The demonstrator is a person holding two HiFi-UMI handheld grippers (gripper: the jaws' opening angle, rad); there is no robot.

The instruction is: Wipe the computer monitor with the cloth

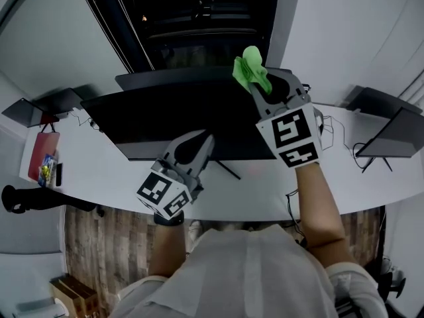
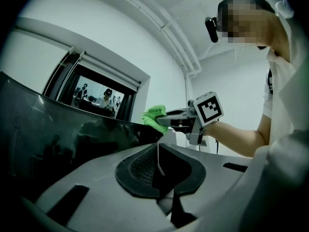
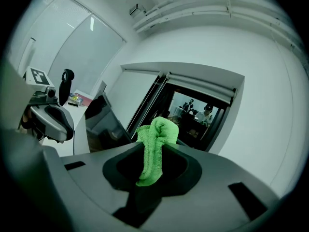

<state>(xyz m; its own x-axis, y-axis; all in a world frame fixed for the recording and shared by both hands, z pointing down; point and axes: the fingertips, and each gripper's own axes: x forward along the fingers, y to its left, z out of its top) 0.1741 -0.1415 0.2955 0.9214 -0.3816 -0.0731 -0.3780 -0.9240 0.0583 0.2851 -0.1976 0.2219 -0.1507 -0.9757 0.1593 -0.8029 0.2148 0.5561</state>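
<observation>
A wide dark curved monitor (image 1: 165, 121) stands on the white desk (image 1: 258, 194). My right gripper (image 1: 260, 88) is shut on a bright green cloth (image 1: 250, 70) and holds it at the monitor's top edge, near its right end. In the right gripper view the cloth (image 3: 154, 146) is pinched upright between the jaws (image 3: 153, 156). My left gripper (image 1: 205, 140) sits low in front of the screen, its jaws (image 2: 158, 151) pressed together with nothing in them. From the left gripper view the screen (image 2: 53, 139) fills the left side, with the cloth (image 2: 154, 117) beyond its edge.
Smaller dark monitors stand at the desk's left end (image 1: 50, 103) and right end (image 1: 391, 132). A red folder (image 1: 43, 152) lies at the left, cables (image 1: 339, 136) at the right. A dark window (image 1: 199, 18) is behind; an office chair (image 1: 26, 199) stands lower left.
</observation>
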